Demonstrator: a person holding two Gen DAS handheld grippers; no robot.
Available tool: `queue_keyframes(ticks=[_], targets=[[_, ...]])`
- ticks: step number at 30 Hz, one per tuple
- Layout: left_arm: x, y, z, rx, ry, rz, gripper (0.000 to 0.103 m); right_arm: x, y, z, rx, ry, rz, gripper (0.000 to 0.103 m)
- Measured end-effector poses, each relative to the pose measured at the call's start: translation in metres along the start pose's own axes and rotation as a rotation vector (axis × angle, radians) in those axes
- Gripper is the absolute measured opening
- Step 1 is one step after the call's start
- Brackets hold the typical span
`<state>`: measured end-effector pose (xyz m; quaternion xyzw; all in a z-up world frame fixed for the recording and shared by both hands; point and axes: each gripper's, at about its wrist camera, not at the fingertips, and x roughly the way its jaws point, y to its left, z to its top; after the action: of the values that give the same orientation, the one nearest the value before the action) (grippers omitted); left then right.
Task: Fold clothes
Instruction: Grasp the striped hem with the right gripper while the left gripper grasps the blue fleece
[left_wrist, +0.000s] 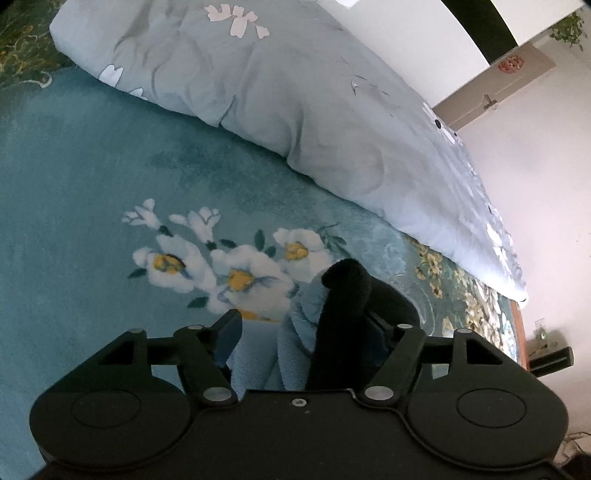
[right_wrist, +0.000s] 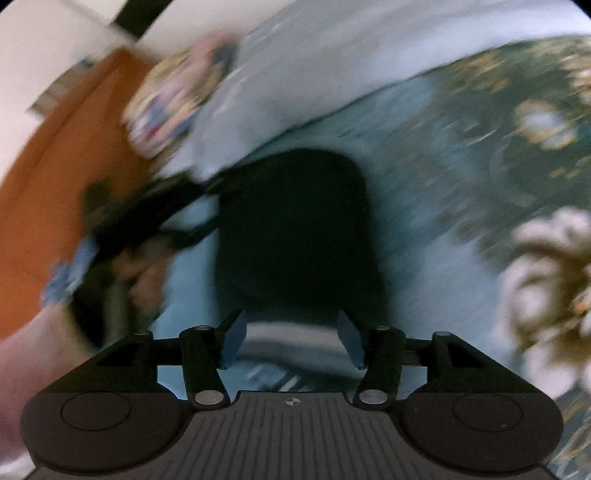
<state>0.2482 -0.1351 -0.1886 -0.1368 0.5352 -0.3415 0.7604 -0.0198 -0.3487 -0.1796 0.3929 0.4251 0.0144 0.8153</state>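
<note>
A dark garment (left_wrist: 345, 317) with a fuzzy blue inside sat bunched in the left gripper (left_wrist: 306, 332), whose fingers were closed on it. It hung just above a teal bed cover (left_wrist: 92, 177) with white flowers. A grey quilt (left_wrist: 295, 96) lay along the far side. In the blurry right view, the right gripper (right_wrist: 291, 338) was wide, with the dark cloth (right_wrist: 295, 229) spread ahead of it.

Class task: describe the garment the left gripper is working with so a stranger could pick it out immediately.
Start at the teal bedspread printed with white flowers, below the pale grey quilt. Beside the flowers, between the fingers of the left gripper, sits the garment: plain black and fuzzy, unlike the patterned bedding around it.
</note>
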Motion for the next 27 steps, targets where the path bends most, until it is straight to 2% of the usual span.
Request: queue_keyframes(ticks=[5, 9, 12, 13, 14, 15, 20, 21, 24, 27], targets=[[-0.003, -0.003, 0.002, 0.000, 0.009, -0.018, 0.068, 0.021, -0.032, 0.033, 0.070, -0.078, -0.055, 0.055], [-0.008, -0.010, 0.000, 0.026, 0.005, -0.028, 0.066, 0.041, -0.069, 0.044, 0.152, -0.028, 0.004, 0.059], [-0.020, -0.010, -0.006, 0.019, -0.016, -0.057, 0.066, 0.054, -0.084, 0.052, 0.161, 0.002, 0.059, 0.060], [-0.027, -0.007, -0.009, 0.004, -0.030, -0.074, 0.068, 0.057, -0.088, 0.054, 0.170, 0.018, 0.083, 0.069], [-0.033, -0.003, -0.013, -0.012, -0.043, -0.091, 0.070, 0.060, -0.093, 0.055, 0.181, 0.037, 0.109, 0.073], [-0.037, 0.001, -0.017, -0.032, -0.050, -0.100, 0.074, 0.063, -0.097, 0.057, 0.193, 0.056, 0.135, 0.075], [-0.042, 0.031, -0.045, -0.124, -0.032, -0.058, 0.075, 0.075, -0.115, 0.066, 0.237, 0.130, 0.264, 0.075], [-0.039, 0.039, -0.050, -0.165, -0.026, -0.079, 0.075, 0.079, -0.117, 0.067, 0.251, 0.148, 0.288, 0.080], [-0.030, 0.057, -0.062, -0.298, -0.032, -0.145, 0.075, 0.096, -0.121, 0.071, 0.261, 0.200, 0.324, 0.081], [-0.021, 0.071, -0.072, -0.396, -0.051, -0.192, 0.083, 0.104, -0.119, 0.074, 0.266, 0.215, 0.351, 0.081]])
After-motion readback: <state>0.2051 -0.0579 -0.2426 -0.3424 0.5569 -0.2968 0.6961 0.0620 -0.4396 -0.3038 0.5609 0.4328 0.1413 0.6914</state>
